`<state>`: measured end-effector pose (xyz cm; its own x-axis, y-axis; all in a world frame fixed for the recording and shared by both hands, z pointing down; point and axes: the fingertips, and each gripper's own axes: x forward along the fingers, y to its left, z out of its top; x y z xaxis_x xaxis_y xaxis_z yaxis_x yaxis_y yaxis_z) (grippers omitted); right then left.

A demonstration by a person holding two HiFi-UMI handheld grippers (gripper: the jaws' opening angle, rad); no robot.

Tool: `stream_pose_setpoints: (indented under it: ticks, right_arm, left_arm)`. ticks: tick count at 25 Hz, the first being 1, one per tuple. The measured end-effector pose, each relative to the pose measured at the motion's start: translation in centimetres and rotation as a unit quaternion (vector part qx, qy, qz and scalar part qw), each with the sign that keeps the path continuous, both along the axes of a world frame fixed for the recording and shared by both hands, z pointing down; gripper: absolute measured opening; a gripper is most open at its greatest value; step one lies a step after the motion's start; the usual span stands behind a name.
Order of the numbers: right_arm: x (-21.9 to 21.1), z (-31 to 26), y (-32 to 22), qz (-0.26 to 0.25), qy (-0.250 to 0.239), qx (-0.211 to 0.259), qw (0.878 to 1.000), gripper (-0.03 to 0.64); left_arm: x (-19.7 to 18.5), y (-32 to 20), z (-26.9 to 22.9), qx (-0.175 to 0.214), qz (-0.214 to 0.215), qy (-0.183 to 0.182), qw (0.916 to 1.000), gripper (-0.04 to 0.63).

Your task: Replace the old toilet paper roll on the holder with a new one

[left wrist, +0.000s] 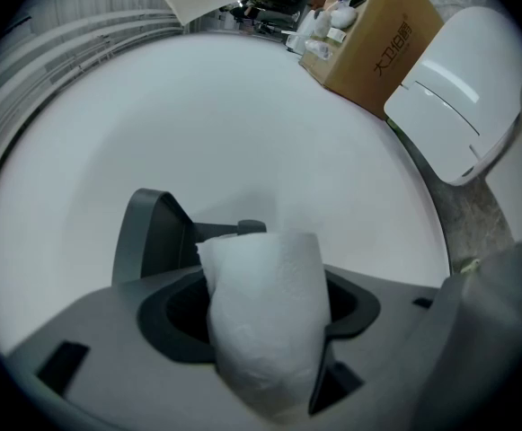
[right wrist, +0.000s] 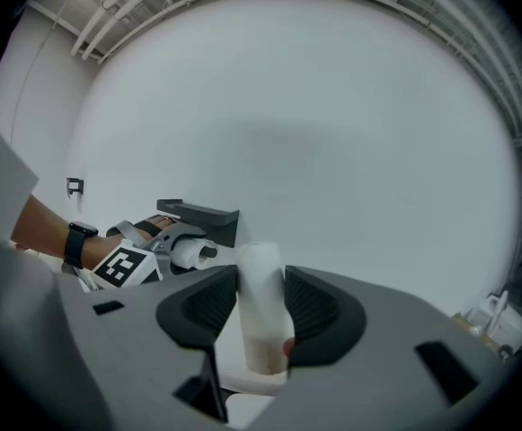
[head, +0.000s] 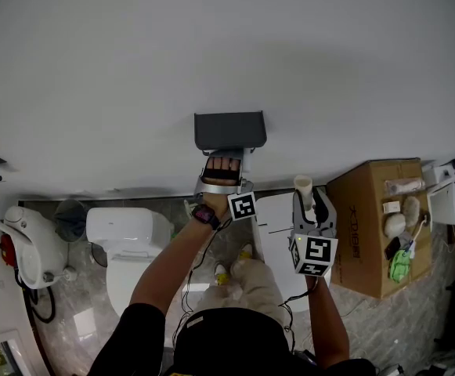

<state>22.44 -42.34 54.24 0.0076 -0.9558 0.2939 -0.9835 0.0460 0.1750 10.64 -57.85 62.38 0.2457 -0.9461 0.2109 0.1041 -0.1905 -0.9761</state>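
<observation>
The new roll (left wrist: 262,312), white and slightly squashed, sits between the pads of the left claw (head: 222,169), which is spread wide and closed on the roll's sides. It hangs just below the wall-mounted holder (head: 229,130), under its dark grey cover. In the left gripper view the holder's side arm and short spindle (left wrist: 247,227) show just beyond the roll's far edge, close to it; whether they touch cannot be told. In the right gripper view the roll lies level along the wall, with a dark spot at its end that may be the core or the spindle tip. The coming move seems to turn on lining that long axis up with the spindle and sliding the roll sideways along the wall, and the left hand is the one already there. Right of the holder and well clear of it, the right claw (right wrist: 262,317) is about half closed on the old tube (head: 303,186), held upright. A toilet (head: 129,233) stands below-left of the holder and a cardboard box (head: 376,225) below-right.
</observation>
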Motion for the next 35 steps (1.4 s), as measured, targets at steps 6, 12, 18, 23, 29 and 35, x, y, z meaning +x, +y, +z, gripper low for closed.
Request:
stream_pose_setpoints:
  ticks: [6, 12, 18, 23, 29, 35]
  right_arm:
    - [-0.3, -0.6, -0.2, -0.008, 0.007, 0.001, 1.000, 0.166]
    - [-0.4, -0.7, -0.3, -0.015, 0.007, 0.002, 1.000, 0.166]
    - [-1.4, -1.0, -0.4, -0.016, -0.006, 0.006, 1.000, 0.166]
    - [-1.3, -1.8, -0.1, -0.013, -0.005, 0.011, 1.000, 0.166]
    - [-1.2, -2.2, 0.0, -0.015, -0.006, 0.010, 1.000, 0.166]
    - [-1.9, -2.6, -0.5, -0.022, -0.006, 0.013, 1.000, 0.166]
  left_arm:
    - [-0.2, 0.0, -0.1, 0.004, 0.001, 0.001, 1.0000, 0.306]
    - [-0.5, 0.1, -0.1, 0.004, -0.001, -0.002, 1.0000, 0.305]
    - [-1.1, 0.1, 0.0, 0.011, 0.005, 0.001, 0.9999, 0.305]
    - [-1.2, 0.2, -0.1, 0.011, 0.009, 0.000, 0.9999, 0.307]
    - [-0.9, 1.1, 0.2, -0.015, 0.005, 0.041, 0.9990, 0.336]
    - [-1.9, 1.5, 0.5, -0.022, 0.003, 0.043, 0.9988, 0.368]
